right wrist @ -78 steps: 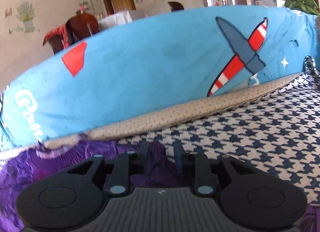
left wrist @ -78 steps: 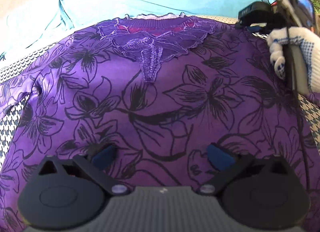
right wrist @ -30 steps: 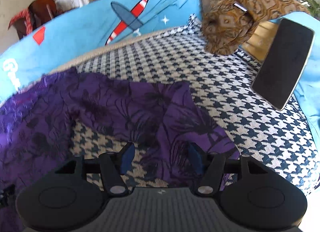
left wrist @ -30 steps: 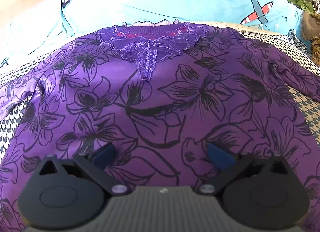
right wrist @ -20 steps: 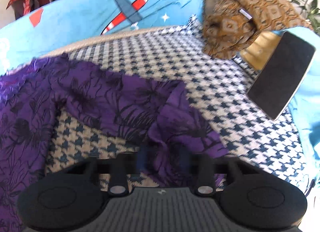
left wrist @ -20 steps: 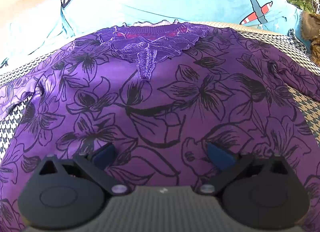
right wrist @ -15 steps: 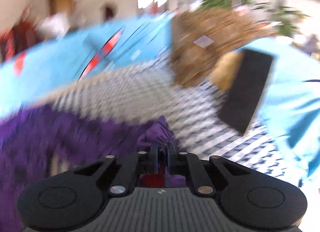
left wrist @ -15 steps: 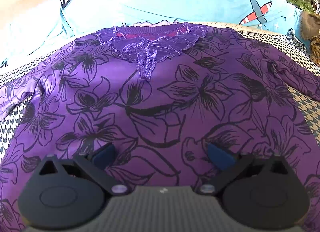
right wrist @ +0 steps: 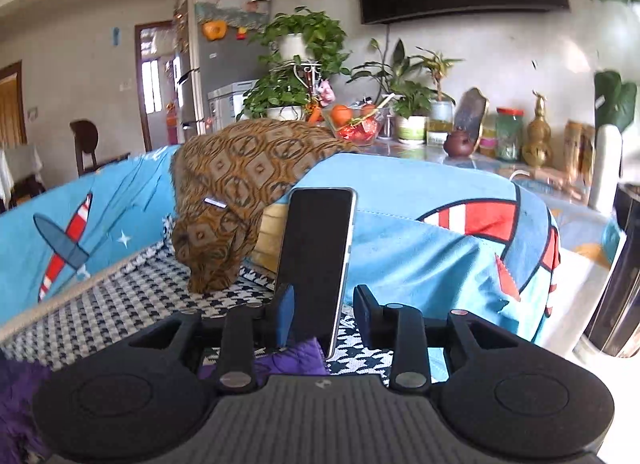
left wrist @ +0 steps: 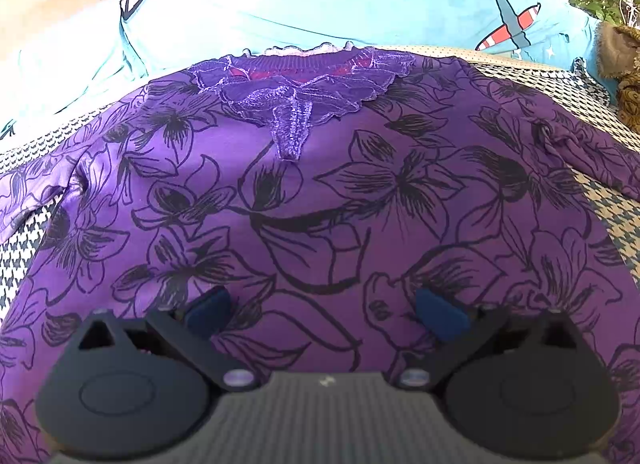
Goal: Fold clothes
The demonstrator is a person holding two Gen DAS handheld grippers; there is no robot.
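Note:
A purple top with black flower print [left wrist: 320, 200] lies spread flat, front up, with its lace collar [left wrist: 296, 100] at the far end. My left gripper [left wrist: 324, 316] hovers open over the lower body of the top, and nothing is between its blue pads [left wrist: 208, 310]. In the right wrist view, my right gripper [right wrist: 326, 316] is open just above the end of the top's purple sleeve [right wrist: 288, 360], which lies on the checked cover. The sleeve is not held.
A houndstooth cover [right wrist: 120, 304] lies under the top. Blue cushions with plane prints [left wrist: 320, 12] ring it. A dark phone [right wrist: 316, 260] leans against the cushion right ahead of my right gripper. A brown patterned garment [right wrist: 240, 184] hangs over the cushion. Plants and jars stand behind.
My right gripper closed on the sleeve end, swung it out to the right, then opened; the sleeve now lies beneath it. The left gripper and the top's body have not moved.

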